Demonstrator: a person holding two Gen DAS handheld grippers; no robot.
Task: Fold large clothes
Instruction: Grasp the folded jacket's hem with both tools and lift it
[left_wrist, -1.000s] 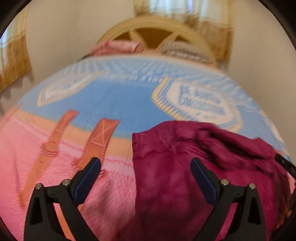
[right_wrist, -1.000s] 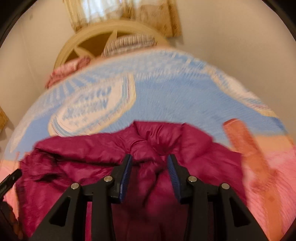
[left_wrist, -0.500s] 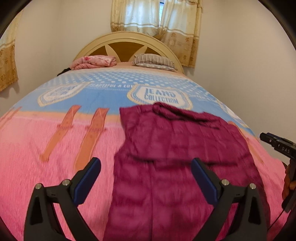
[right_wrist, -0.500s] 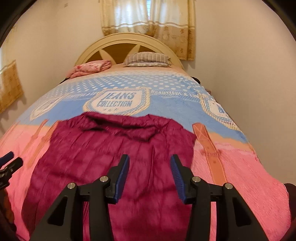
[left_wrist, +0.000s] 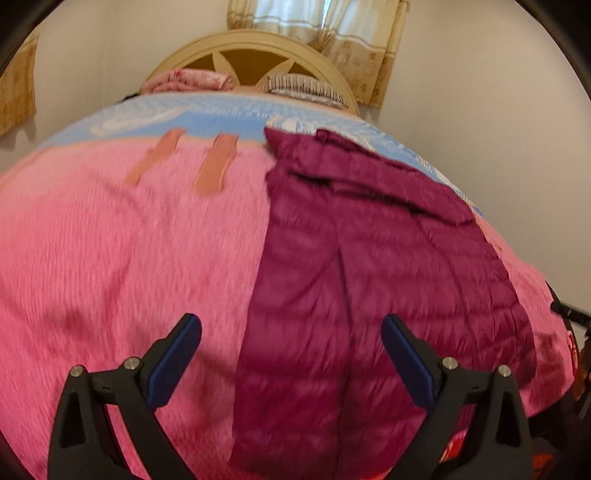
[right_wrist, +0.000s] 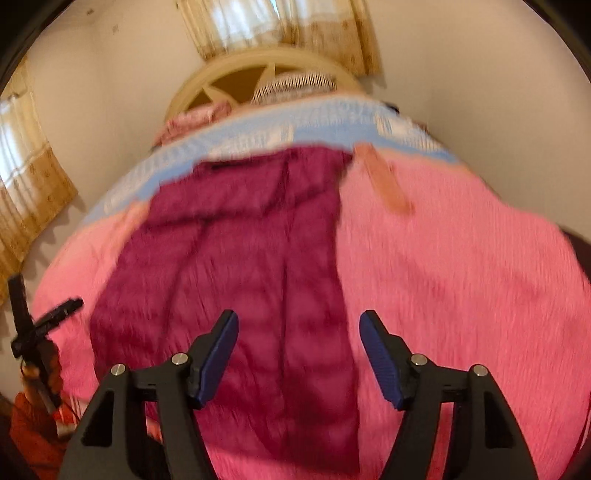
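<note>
Across the centre and right of the left wrist frame, a maroon quilted jacket (left_wrist: 373, 280) was seen laid out flat on the pink and blue bedspread (left_wrist: 122, 258), its collar end reaching toward the blue band at the top and its hem running down to the bottom edge. The left gripper (left_wrist: 291, 354) was held released just above the fabric, jaws spread wide, nothing caught between the blue pads (left_wrist: 173, 365); the jacket's left edge was framed between them. At the far right edge of that frame a sliver of the other black tool could be made out.

In the right wrist view, the same jacket (right_wrist: 240, 266) was found filling the centre left, with bare pink bedspread (right_wrist: 461, 288) to the right. The right gripper (right_wrist: 299, 358) was also shown unclenched, jaws apart and empty, the jacket's right edge passing between its pads (right_wrist: 218, 362). The picture was smeared with motion blur, so contact with the cloth could not be judged with certainty. The left gripper (right_wrist: 40, 325) was glimpsed at the lower left.

At the top of both frames, a cream arched headboard (left_wrist: 251, 55) was noted, with a striped pillow (left_wrist: 303, 85) and a pink folded cloth (left_wrist: 188, 79) before it, and curtains (right_wrist: 284, 33) above.
</note>
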